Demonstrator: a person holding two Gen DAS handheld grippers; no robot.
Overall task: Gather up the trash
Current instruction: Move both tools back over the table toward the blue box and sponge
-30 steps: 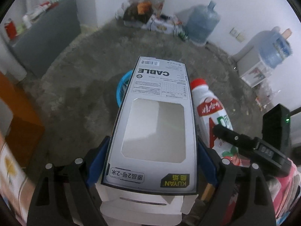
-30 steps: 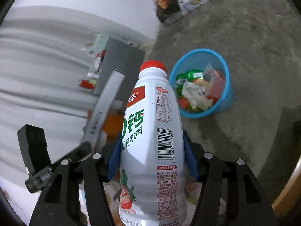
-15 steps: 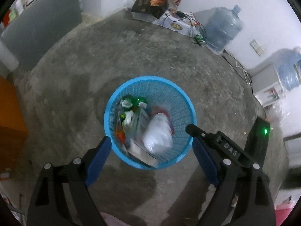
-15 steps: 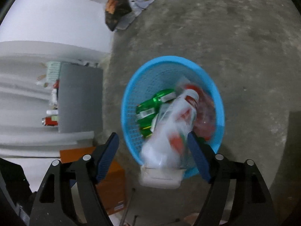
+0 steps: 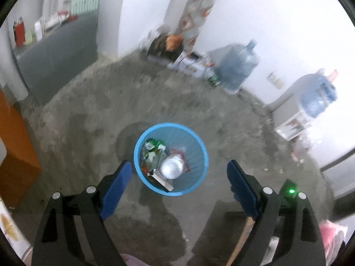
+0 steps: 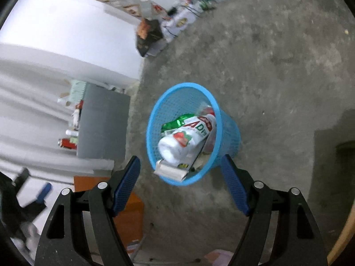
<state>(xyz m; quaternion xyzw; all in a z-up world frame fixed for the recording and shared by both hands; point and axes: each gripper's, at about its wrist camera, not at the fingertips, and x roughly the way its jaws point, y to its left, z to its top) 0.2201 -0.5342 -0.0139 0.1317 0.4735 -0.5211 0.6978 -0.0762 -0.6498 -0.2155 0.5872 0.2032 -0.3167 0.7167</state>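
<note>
Trash fills a round blue plastic mesh basket (image 5: 200,168) standing on a bare grey concrete floor (image 5: 93,115). Seen from the left wrist, the left gripper (image 5: 179,170) hangs above the basket with its blue-padded jaws spread wide and nothing between them; the basket's rim sits in the gap, apart from both pads. Inside lie a white plastic drink bottle (image 5: 172,169) seen end-on, a flat white cardboard box (image 5: 160,180) leaning at the near rim, and green wrappers (image 5: 153,147) toward the far left side. Open floor surrounds the basket on all sides. An orange cabinet (image 5: 15,155) stands well apart at the left edge, and two blue water jugs (image 5: 238,69) stand along the far wall.

From the right wrist, the right gripper (image 6: 180,178) is likewise wide open and empty, above the near rim of the basket (image 6: 230,137). The bottle (image 6: 188,138) lies tilted across the contents, its strawberry label up, resting on the box (image 6: 170,169), whose end pokes over the near rim. A grey cabinet (image 6: 103,124) stands apart to the left; bare floor (image 6: 277,66) stretches right and beyond.
</note>
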